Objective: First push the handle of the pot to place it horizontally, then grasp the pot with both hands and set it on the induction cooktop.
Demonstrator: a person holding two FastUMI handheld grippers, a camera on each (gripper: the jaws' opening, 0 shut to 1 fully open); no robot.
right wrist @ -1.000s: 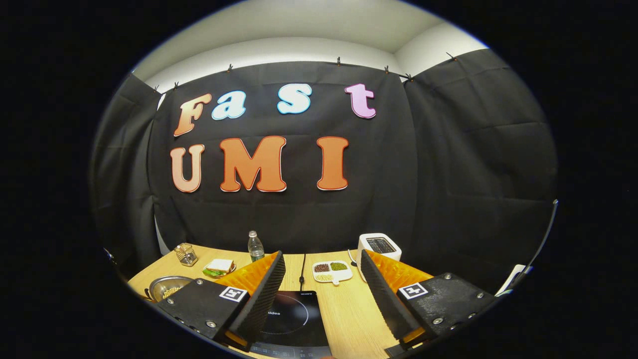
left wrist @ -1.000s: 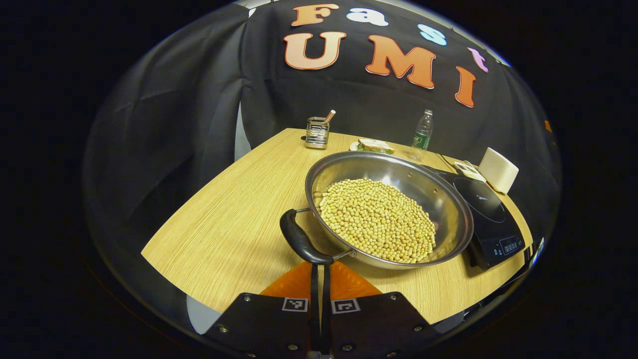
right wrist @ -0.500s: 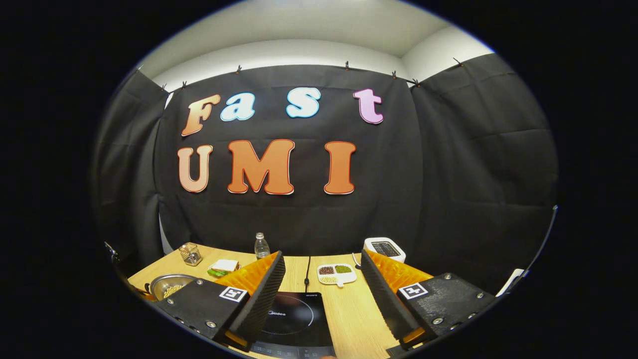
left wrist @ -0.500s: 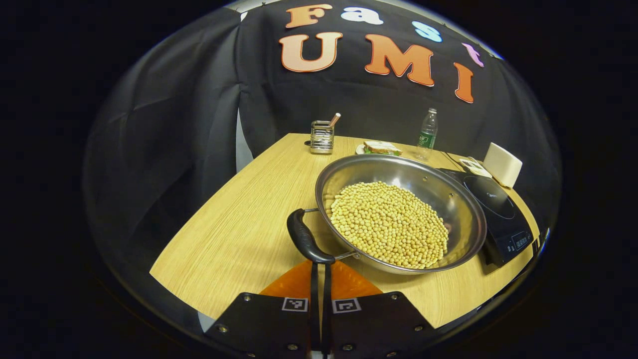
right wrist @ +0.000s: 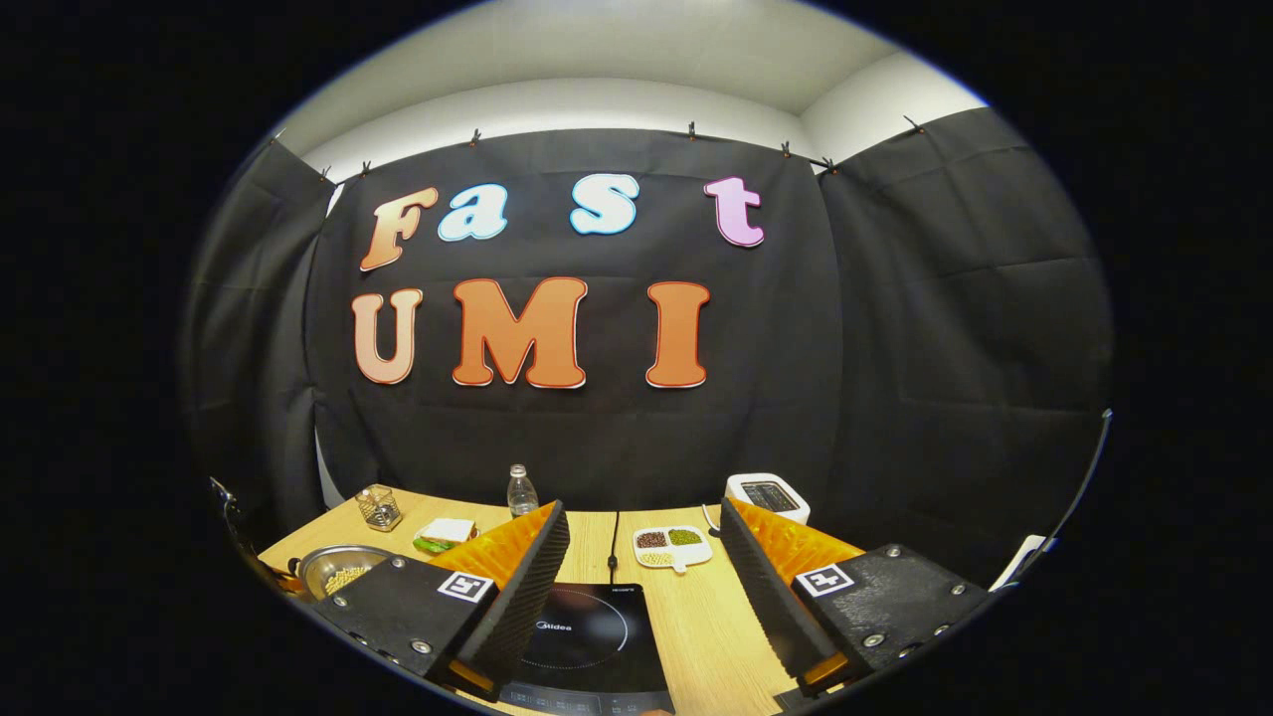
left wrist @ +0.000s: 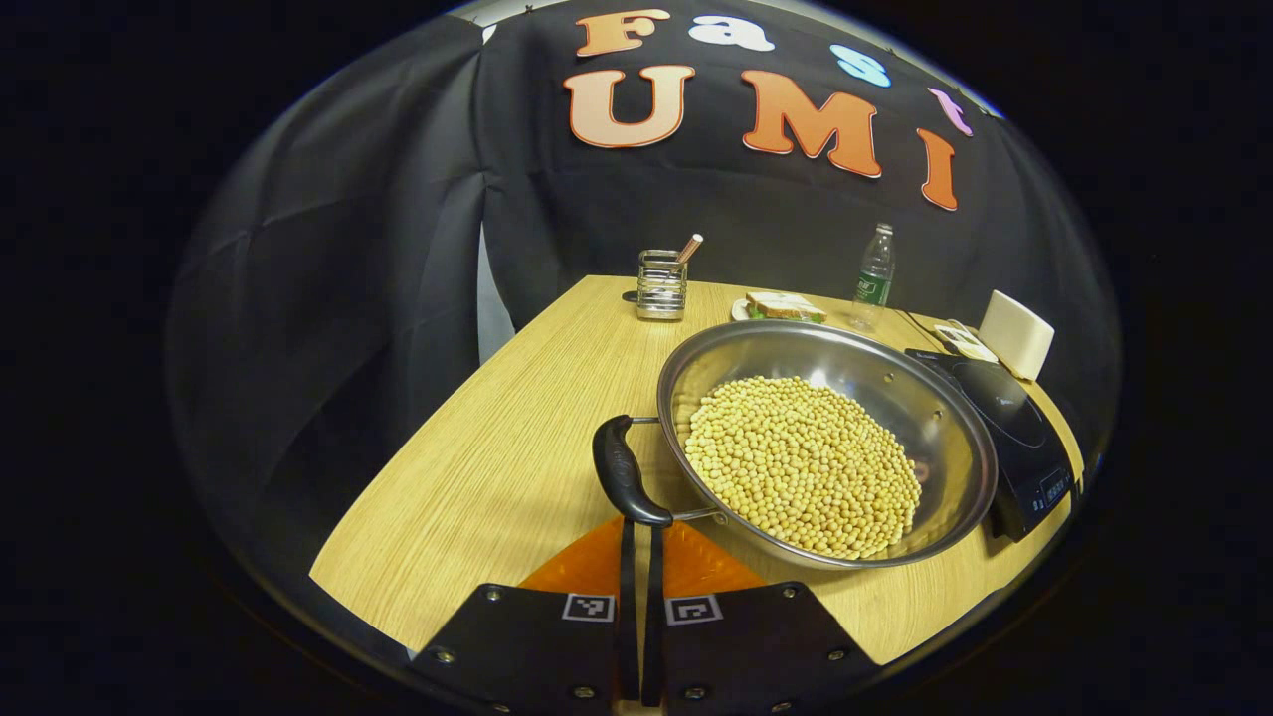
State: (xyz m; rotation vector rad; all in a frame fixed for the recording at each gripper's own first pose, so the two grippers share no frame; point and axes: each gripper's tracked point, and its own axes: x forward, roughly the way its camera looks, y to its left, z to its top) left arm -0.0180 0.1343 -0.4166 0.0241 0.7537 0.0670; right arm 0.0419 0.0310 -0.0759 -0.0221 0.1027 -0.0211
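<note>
Left gripper view: the left gripper (left wrist: 638,537) has its two fingers pressed together with nothing between them, tips right up against the near end of the pot's black handle (left wrist: 625,470). The pot (left wrist: 935,408) — a wide steel pan heaped with yellow beans (left wrist: 802,464) — sits on the wooden bench (left wrist: 497,467), handle at about 9 o'clock from the bowl. The induction cooktop (left wrist: 1014,428) lies just beside the pot at 3 o'clock; whether the rim overlaps it cannot be told.

Toward 12 o'clock of the pot: a wire holder (left wrist: 661,284) with a stick in it, a sandwich (left wrist: 786,305) on a plate, a water bottle (left wrist: 874,278), and a white toaster (left wrist: 1016,333) at 2 o'clock.

Right gripper view: the right gripper (right wrist: 636,552) is spread wide, holding nothing, hovering above the near edge of the cooktop (right wrist: 587,636). The pot (right wrist: 333,569) shows small at 9 o'clock — well apart from this gripper. Beyond the cooktop sits a small divided dish (right wrist: 664,545) of beans and grains.
</note>
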